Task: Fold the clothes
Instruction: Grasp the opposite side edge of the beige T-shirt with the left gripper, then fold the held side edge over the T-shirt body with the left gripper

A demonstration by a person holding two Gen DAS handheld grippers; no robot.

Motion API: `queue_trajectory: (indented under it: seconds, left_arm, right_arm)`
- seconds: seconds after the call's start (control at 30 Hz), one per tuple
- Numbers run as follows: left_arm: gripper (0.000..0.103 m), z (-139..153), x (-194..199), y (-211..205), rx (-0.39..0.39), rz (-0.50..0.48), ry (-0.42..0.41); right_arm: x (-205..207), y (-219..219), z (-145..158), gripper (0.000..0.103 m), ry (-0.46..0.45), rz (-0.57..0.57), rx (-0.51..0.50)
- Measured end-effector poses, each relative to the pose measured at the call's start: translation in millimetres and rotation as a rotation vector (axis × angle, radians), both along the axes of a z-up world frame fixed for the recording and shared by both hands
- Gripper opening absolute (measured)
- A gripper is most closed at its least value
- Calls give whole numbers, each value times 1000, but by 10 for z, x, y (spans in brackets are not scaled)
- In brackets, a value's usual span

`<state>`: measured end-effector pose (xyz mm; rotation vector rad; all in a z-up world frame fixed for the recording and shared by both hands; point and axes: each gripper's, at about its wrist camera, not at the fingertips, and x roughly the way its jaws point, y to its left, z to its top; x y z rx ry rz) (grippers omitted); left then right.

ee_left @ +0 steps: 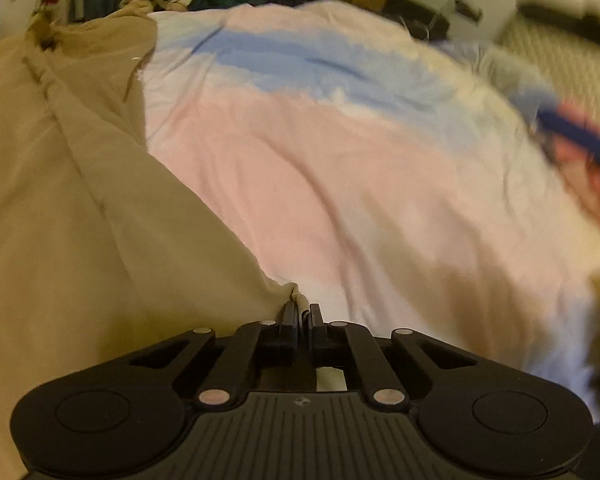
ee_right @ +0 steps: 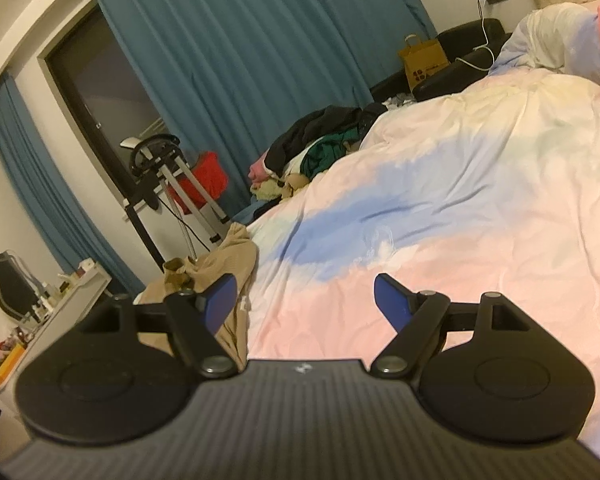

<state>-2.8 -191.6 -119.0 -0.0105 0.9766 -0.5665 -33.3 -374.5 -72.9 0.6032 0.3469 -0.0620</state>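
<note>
Down at your left gripper (ee_left: pixel 302 314), the black fingers are pinched tight on a corner of the beige cotton garment (ee_left: pixel 72 184) — you've got cloth bunched right between the tips. From that pinch the garment spreads away to your left and forward, its long axis running up toward the far edge of the pastel pink-and-blue duvet (ee_left: pixel 340 152) where a darker waistband or collar end sits; which it is, you can't tell through the blur.

Over on the other side, your right gripper (ee_right: pixel 305 300) hangs above the duvet with its blue-padded fingers (ee_right: pixel 392 300) spread wide and nothing between them. From that camera the beige garment lies off to the left of the tongs, draped at the bed's side edge, its crumpled end nearest the left pad. So the free corner you'd want next, I'd judge, sits across from the right gripper rather than ahead of it — a leftward reach, not a forward one.

Room to work looks generous: the duvet stretches bare to the right and forward. Watch the far corner, though, where a heap of dark and green clothing (ee_right: pixel 320 140) is piled, and the bed's left edge, past which the beige cloth could slide off.
</note>
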Motion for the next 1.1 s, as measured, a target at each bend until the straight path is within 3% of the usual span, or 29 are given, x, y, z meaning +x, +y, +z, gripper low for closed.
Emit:
queue_trajectory:
  seconds: [0.23,0.37,0.53,0.7,0.77,0.83,0.93,1.0,1.1]
  left_arm:
    - [4,654,-179,922,-259,87,65]
    - [4,821,-291,1620,-291,183,84]
    - [4,582,-211,2144,-242,302,208]
    - [4,448,-115,2292,-252,353,276]
    - [5,426,-100,2312,-254,353,295]
    - [5,408,-72,2336,-248,348,306]
    - [18,369,-61,2360,-243,346,312]
    - [37,335,-76,2386,-252,346,313]
    - [51,288,-68,2390,-256,355,310]
  right_arm:
    - [52,85,-45,78,24,31,4]
    - [154,301,-60,78,64,96,-52]
    - [303,689,-139,78,135,219,-119]
    - [465,1005,-424,76,243,426,10]
    - [525,1109,-594,66,317,492,71]
    - [558,1194,-715,65,371,522,101]
    - [578,1282,-784,65,407,550,110]
    - [592,1340,-831,64,431,570,116]
    - [607,1416,-892,64,462,595,124]
